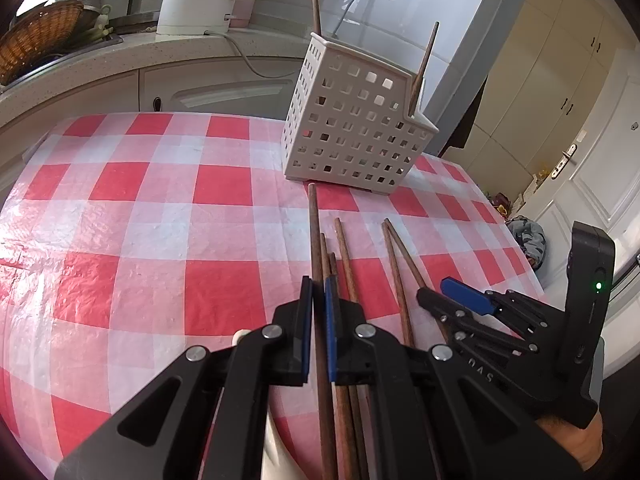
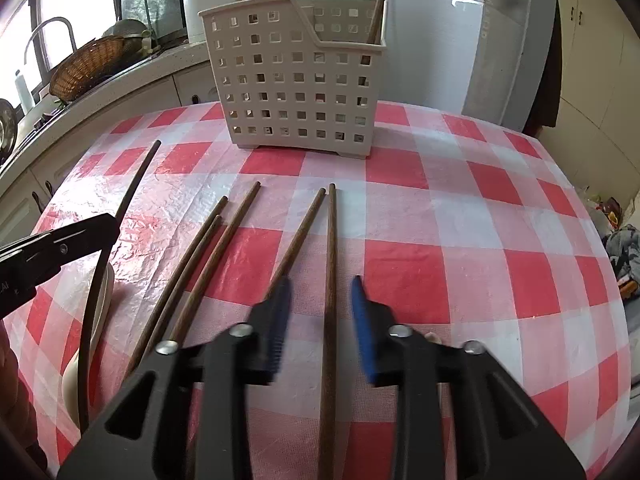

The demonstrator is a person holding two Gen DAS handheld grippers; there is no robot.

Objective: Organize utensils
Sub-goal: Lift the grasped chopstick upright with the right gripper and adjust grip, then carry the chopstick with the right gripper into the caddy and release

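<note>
While the left gripper (image 1: pixel 319 308) sits at the bottom centre of the left wrist view, its blue pads are pressed together on one chopstick (image 1: pixel 314 236), which runs up between them and ends just short of the basket. That pinch looks like a lift in preparation: the stick is held near its lower part so the far end can be swung up and dropped into the holder.

At the bottom of the right wrist view the right gripper (image 2: pixel 320 312) has its jaws spread, and a second chopstick (image 2: pixel 330 264) lies in the gap without either pad touching it. The blur on the pads fits jaws that are not at rest. Straddling the stick this way seems meant to line it up for a grasp, though a release is equally possible.

Slightly further up the frame, several loose chopsticks (image 2: pixel 236 224) fan out across the red-and-white checked tablecloth (image 2: pixel 460 208), lying roughly parallel and pointing toward the basket. A pale spoon-like item at the lower left of that view is partly hidden, so I cannot name it with confidence.

Beyond them, in the upper centre, stands the white perforated utensil basket (image 2: pixel 296 84), upright on the cloth and well apart from both grippers. Two chopsticks already lean inside it (image 2: pixel 378 4), so the sorting is under way with most sticks still on the table.
</note>
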